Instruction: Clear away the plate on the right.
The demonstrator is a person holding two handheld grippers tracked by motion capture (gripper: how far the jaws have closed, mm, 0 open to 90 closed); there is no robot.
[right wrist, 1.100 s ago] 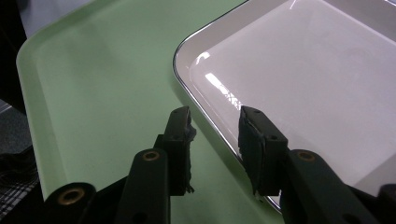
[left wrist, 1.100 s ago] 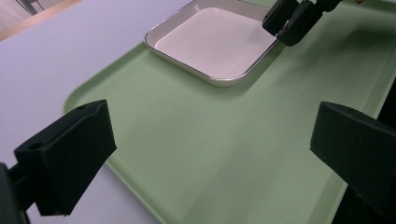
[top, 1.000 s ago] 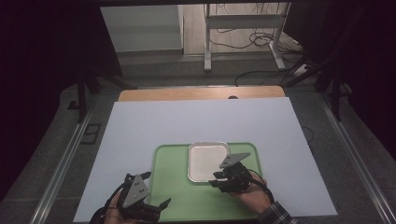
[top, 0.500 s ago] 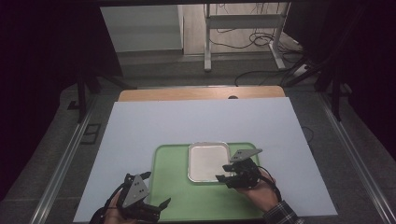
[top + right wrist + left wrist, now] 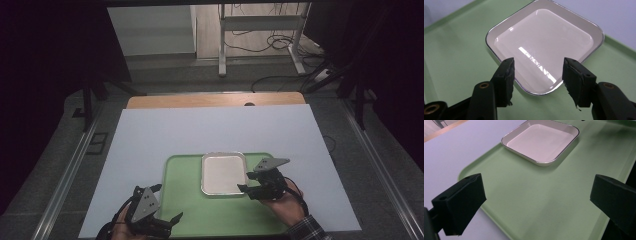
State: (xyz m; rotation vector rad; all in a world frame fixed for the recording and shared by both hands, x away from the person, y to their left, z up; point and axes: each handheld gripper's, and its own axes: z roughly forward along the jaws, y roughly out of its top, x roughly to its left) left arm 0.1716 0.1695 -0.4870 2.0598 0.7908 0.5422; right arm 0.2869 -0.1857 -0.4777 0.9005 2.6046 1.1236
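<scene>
Square white dish [image 5: 223, 173] with a metallic rim lies flat on the green tray [image 5: 186, 200], occupying the tray's far centre, toward 12 o'clock from the person. The tray rests on a pale sheet [image 5: 150, 135] that covers the table; a strip of wooden tabletop [image 5: 215, 100] shows beyond the sheet's far edge. The right gripper [image 5: 246, 183] sits at the dish's 4 o'clock corner, held in the person's right hand [image 5: 280, 202], with its grey plate raised toward 1 o'clock. In the right gripper view the right gripper [image 5: 537, 80] has its jaws parted, one on each side of the dish's near corner, above the rim and not clamped on it; whether either jaw touches the rim cannot be told. The dish [image 5: 544, 47] is empty and reflects a bright streak. The left gripper [image 5: 167, 210] hovers at the tray's near left edge, at 7 o'clock from the dish and well apart from it. In the left gripper view the left gripper [image 5: 536, 202] has its jaws spread wide with bare tray [image 5: 529, 195] between them, and the dish [image 5: 541, 141] lies ahead toward 12 o'clock. No object lies between either gripper and the dish. Cables and metal frame legs [image 5: 222, 45] stand on the floor beyond the table.
</scene>
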